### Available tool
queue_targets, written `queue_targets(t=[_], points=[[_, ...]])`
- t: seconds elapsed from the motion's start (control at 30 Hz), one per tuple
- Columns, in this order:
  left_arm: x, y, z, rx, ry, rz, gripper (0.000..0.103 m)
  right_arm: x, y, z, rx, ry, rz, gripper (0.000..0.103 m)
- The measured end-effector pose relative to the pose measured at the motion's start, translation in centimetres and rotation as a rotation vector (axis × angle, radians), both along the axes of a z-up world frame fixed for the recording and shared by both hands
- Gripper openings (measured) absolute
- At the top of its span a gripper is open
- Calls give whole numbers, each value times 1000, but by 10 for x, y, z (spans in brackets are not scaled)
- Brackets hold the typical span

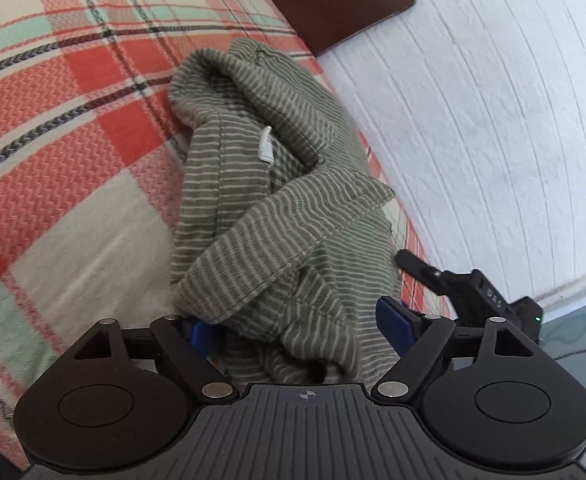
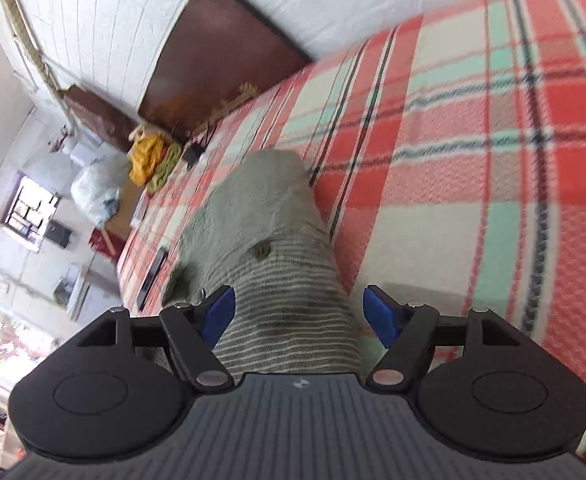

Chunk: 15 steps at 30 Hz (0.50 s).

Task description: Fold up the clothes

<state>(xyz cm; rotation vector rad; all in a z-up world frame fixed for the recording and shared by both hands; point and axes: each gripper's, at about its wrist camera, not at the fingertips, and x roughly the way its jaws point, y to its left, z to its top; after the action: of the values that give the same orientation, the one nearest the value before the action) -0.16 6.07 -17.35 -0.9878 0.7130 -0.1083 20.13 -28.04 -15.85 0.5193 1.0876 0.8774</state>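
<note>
Risk: we judge a pinch here could catch several bunched layers of the shirt, dragging the heap along instead of one edge.
Left gripper: jaws spread wide, cloth between them, pads not pressing.
Right gripper: jaws likewise apart, straddling striped cloth.
Shirt: crumpled on the plaid blanket, near the wall.
</note>
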Motion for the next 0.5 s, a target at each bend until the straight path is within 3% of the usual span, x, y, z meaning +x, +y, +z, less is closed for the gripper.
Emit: queue_targets(t=[0.07,0.13,0.2,0.27,0.4,0.5], points=[[5,-2,0,10,0,-31,77,0,7,-7,9,22,22,71],[11,-1,-3,30,17,-65,37,-4,10,-6,-3,29,16,35],[16,10,-3,13,6,-91,29,-13,7,-1,14,39,-20,24],[26,26,6,20,-20,-125,28,-28,3,9,53,39,-68,18],[37,59,40,192,-118,-226,29,-75,7,21,110,99,-192,18],[37,94,56,254,-101,-291,31,-115,28,16,116,153,-219,18]])
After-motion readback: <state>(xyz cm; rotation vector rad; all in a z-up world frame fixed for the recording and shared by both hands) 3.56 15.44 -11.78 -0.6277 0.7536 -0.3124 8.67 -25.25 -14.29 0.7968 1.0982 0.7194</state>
